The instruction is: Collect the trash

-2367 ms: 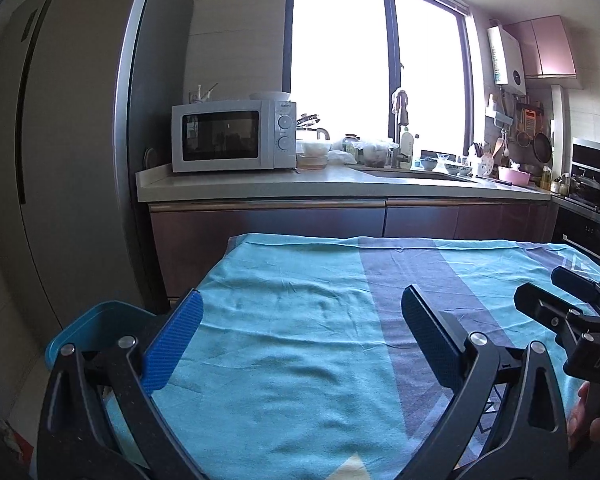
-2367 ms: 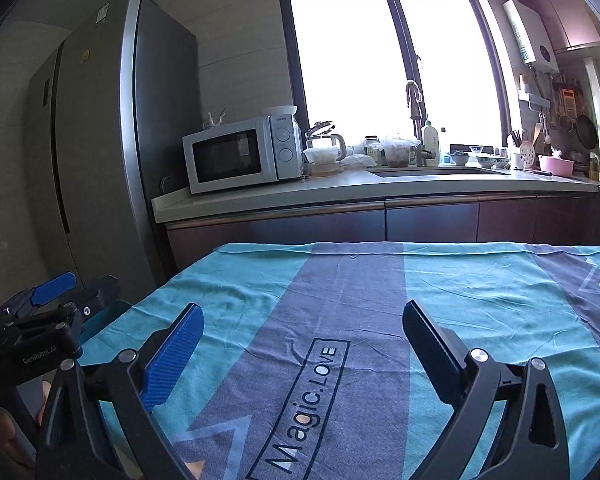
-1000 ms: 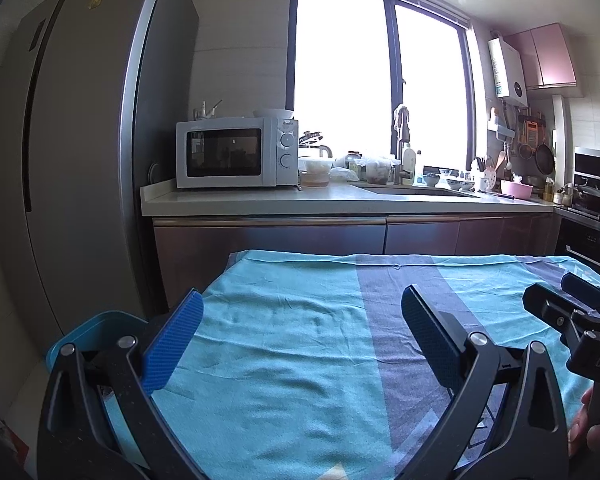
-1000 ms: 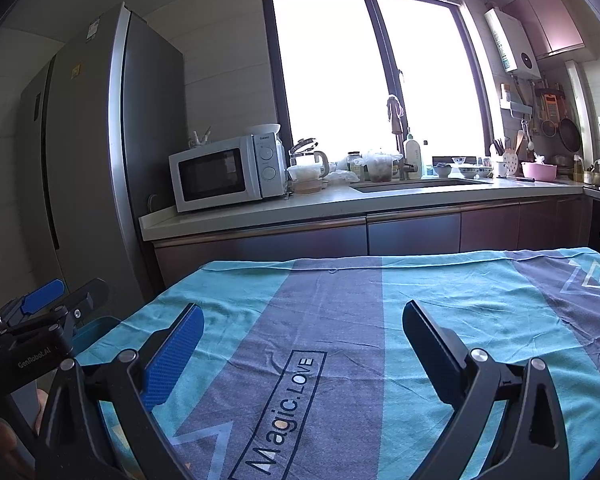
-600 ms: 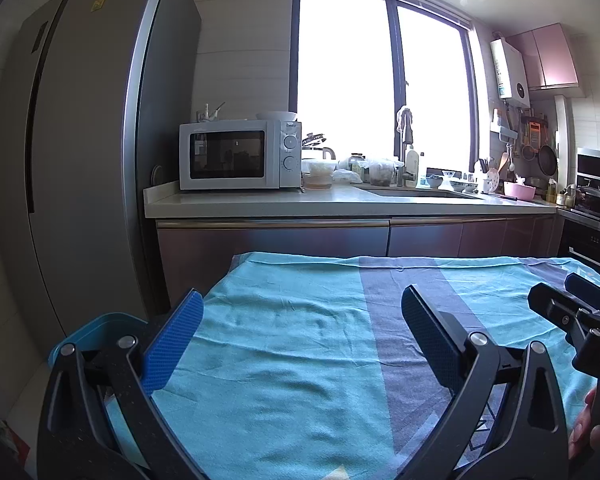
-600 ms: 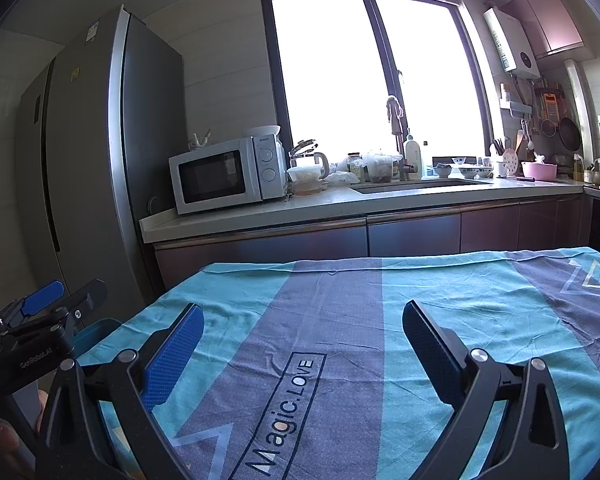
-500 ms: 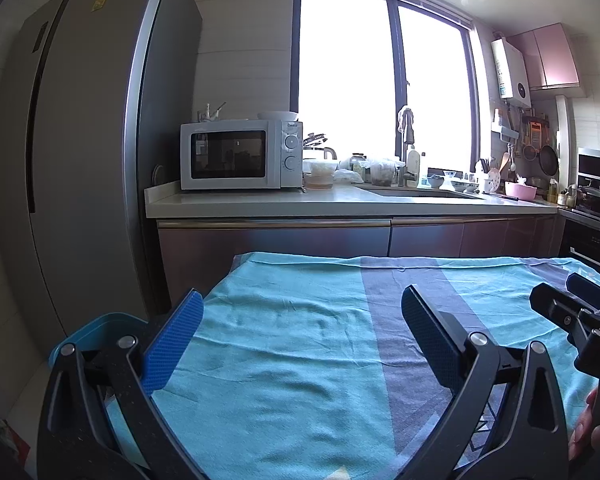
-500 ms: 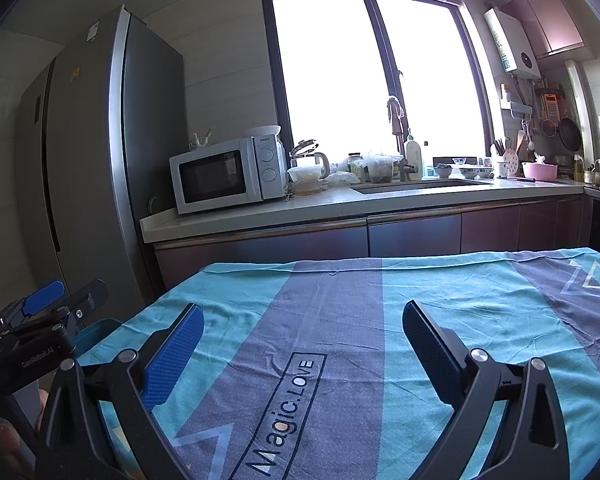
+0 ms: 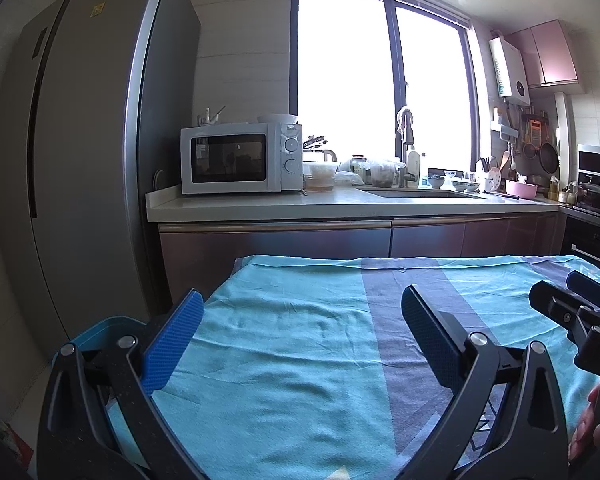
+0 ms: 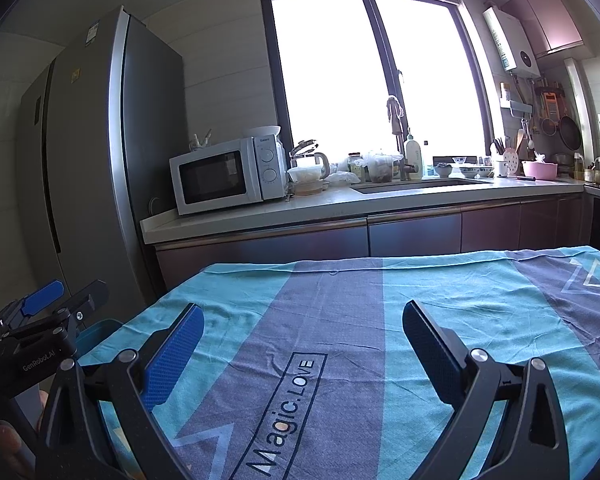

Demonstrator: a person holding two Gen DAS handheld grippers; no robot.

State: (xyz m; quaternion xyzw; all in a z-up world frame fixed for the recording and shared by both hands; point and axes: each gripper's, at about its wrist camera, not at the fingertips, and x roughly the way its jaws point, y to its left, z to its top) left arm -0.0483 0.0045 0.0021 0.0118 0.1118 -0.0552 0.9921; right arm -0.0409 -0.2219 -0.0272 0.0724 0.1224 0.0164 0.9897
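Note:
My left gripper (image 9: 302, 308) is open over the left part of a table covered by a teal and grey cloth (image 9: 300, 344), with nothing between its blue pads. My right gripper (image 10: 302, 324) is open too, above the cloth (image 10: 420, 320) near its "Magic.LOVE" print. Each gripper shows in the other's view: the right gripper (image 9: 572, 300) at the right edge, the left gripper (image 10: 60, 298) at the left edge. A blue bin (image 9: 100, 330) stands on the floor off the table's left side; only its rim shows. No trash is visible on the cloth.
A tall grey fridge (image 9: 80, 160) stands at the left. Behind the table runs a counter (image 9: 340, 204) with a white microwave (image 9: 240, 158), a sink, bottles and bowls under a bright window. An oven (image 9: 596, 220) is at the far right. A hand (image 9: 588, 428) holds the right gripper.
Both grippers have tilted up slightly and pulled back a little, so the cloth sits lower in view. Their jaws stay open and empty throughout.

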